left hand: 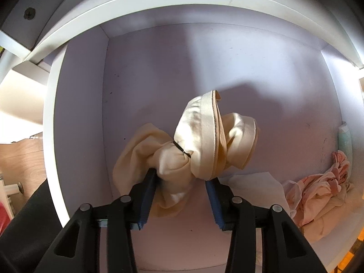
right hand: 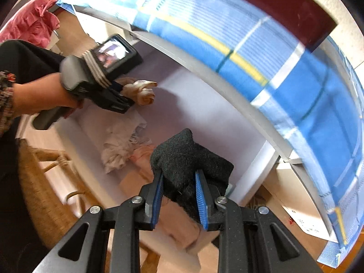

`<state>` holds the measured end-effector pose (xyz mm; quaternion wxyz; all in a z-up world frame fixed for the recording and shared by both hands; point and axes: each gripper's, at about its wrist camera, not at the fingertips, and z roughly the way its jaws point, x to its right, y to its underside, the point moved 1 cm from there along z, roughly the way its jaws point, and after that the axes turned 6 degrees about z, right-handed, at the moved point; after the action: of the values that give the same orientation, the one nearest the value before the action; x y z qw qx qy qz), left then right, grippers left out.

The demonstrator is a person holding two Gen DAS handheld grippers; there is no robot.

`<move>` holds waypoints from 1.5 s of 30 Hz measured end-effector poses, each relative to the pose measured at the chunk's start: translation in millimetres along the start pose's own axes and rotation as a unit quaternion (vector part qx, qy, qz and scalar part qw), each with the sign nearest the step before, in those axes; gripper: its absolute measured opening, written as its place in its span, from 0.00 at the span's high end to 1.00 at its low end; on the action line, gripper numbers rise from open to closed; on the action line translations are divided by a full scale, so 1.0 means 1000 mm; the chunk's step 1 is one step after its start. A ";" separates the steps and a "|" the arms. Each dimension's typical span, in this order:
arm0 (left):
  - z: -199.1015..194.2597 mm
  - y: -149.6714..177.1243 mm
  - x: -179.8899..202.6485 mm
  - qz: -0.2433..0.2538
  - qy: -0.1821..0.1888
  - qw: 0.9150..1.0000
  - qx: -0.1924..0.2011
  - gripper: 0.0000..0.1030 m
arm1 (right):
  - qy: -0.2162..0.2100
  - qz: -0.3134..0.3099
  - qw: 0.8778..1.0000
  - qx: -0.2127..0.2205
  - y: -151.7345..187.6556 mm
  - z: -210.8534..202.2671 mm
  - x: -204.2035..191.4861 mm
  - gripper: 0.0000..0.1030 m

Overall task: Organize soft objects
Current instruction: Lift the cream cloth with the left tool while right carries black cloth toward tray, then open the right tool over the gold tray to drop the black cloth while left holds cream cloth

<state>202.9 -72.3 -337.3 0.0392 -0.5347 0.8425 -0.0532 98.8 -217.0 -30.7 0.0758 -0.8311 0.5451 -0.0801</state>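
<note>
- Left wrist view: left gripper [left hand: 180, 190] is clamping a cream garment [left hand: 200, 141] over the drawer [left hand: 145, 68].
- Right gripper [right hand: 179, 188] is pinching a black sock [right hand: 188, 159]; both are awaiting placement.

a black sock [right hand: 184, 159] is squeezed by the right gripper [right hand: 179, 195]; a cream cloth [right hand: 142, 92] is held by the left gripper [right hand: 124, 91].

white drawer [left hand: 79, 118] interior, pale | blue plaid cloth [right hand: 295, 86] above | wicker chair [right hand: 43, 182] | wood floor [left hand: 20, 159]
</note>
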 end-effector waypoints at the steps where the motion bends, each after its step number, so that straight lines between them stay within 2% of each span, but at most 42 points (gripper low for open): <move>1: -0.005 -0.002 -0.001 -0.004 0.003 1.000 0.000 0.57 | -0.004 -0.002 1.000 0.001 0.000 -0.012 -0.001 0.75; 6: -0.004 0.000 -0.002 -0.009 0.011 1.000 0.000 0.55 | -0.031 0.005 0.999 0.029 -0.007 -0.080 -0.001 0.75; 9: -0.005 0.000 -0.001 0.000 0.007 1.000 -0.002 0.48 | -0.034 0.012 0.998 0.060 -0.016 -0.121 0.005 0.75; 14: -0.004 0.002 0.002 0.011 -0.004 1.000 -0.004 0.48 | -0.046 0.062 0.988 0.135 -0.060 -0.183 0.044 0.75; 18: -0.003 0.004 -0.001 0.008 -0.006 1.000 -0.004 0.48 | -0.032 0.096 0.978 0.184 -0.105 -0.201 0.071 0.75; 21: -0.002 0.006 -0.001 0.011 -0.007 1.000 -0.003 0.48 | -0.021 0.128 0.972 0.196 -0.140 -0.192 0.087 0.75; 29: -0.003 0.011 -0.006 0.003 0.000 1.000 -0.002 0.49 | 0.003 0.165 0.970 0.181 -0.203 -0.135 0.109 0.75; 40: -0.015 0.010 -0.023 -0.005 0.003 1.000 0.001 0.51 | 0.058 0.170 0.972 0.153 -0.237 -0.072 0.120 0.74; 45: -0.016 0.010 -0.025 -0.006 0.003 1.000 0.001 0.51 | 0.042 0.185 0.970 0.152 -0.234 -0.061 0.125 0.69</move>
<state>202.9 -44.3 -322.3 0.0371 -0.5396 0.8392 -0.0561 344.3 -241.6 84.7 0.1918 -0.6900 0.6739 -0.1816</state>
